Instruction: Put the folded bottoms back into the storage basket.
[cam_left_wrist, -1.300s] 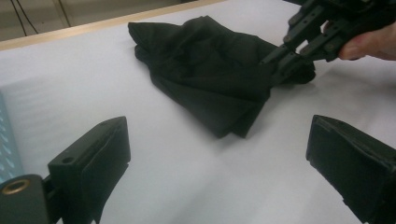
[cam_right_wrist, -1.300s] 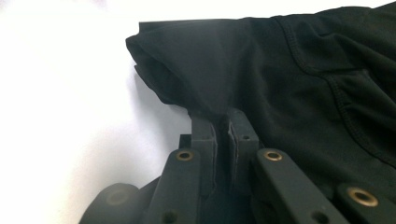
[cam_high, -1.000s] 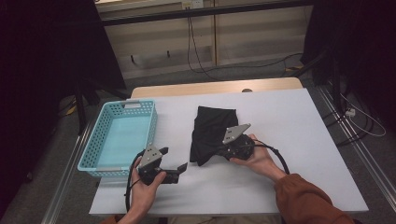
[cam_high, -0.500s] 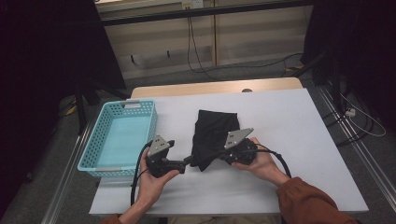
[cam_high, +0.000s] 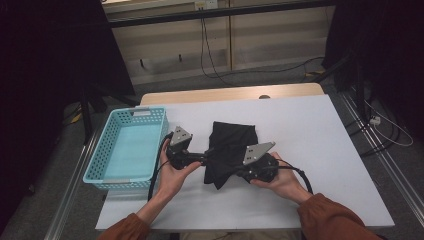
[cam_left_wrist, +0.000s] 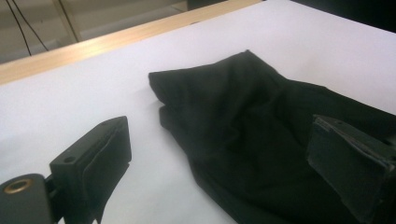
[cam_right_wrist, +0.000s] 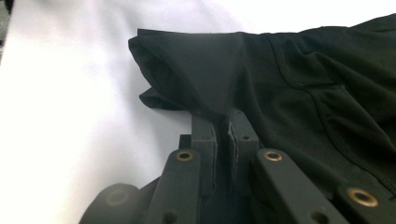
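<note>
White table (cam_high: 320, 150): right gripper (cam_right_wrist: 223, 122) view shows black cloth (cam_right_wrist: 299, 84) pinched.

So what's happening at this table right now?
A person works a black garment on the white table with two handheld grippers. The right gripper is shut on a fold of the cloth. The left gripper is open, its jaws straddling the garment's edge. A turquoise basket sits alongside.

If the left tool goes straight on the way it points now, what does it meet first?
Most likely the black cloth: the open left tool points at its near edge, and one jaw seems already over it.
</note>
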